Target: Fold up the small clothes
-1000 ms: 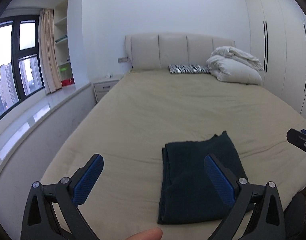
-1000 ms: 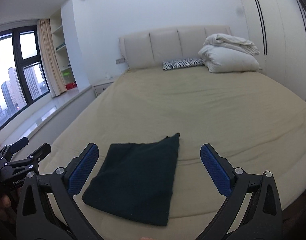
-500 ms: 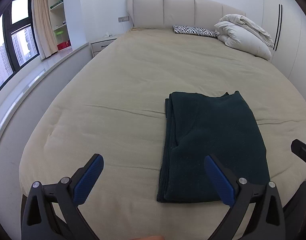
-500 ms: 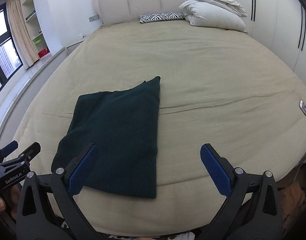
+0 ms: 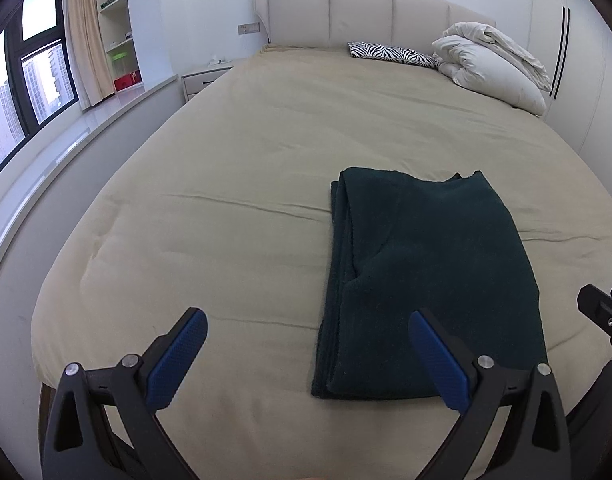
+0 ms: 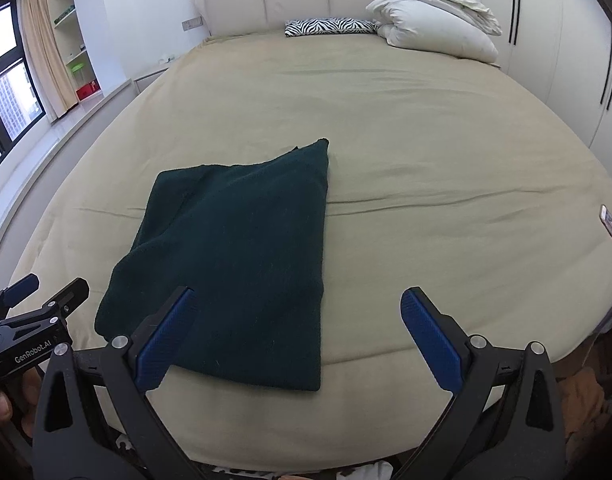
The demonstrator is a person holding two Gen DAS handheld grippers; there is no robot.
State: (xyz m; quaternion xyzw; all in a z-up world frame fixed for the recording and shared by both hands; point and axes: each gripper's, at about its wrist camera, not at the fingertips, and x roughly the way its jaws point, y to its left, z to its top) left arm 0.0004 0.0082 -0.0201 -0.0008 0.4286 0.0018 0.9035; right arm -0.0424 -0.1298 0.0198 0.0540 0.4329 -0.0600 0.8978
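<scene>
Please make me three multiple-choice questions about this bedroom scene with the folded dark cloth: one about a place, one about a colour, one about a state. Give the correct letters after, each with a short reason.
1. Where does the folded garment lie?
A. On the bed, near its foot edge
B. Against the headboard
C. On the windowsill

2. What colour is the folded garment?
A. Bright red
B. White
C. Dark green

3. In what state are the left hand-held gripper and the right hand-held gripper?
A. Both shut on the garment
B. Both open, holding nothing
C. One open, one shut on a pillow

Answers:
1. A: it rests flat on the beige sheet close to the near edge, far from the headboard.
2. C: the fabric shows dark green against the beige sheet.
3. B: each pair of blue pads stands wide apart with nothing between them.
</scene>
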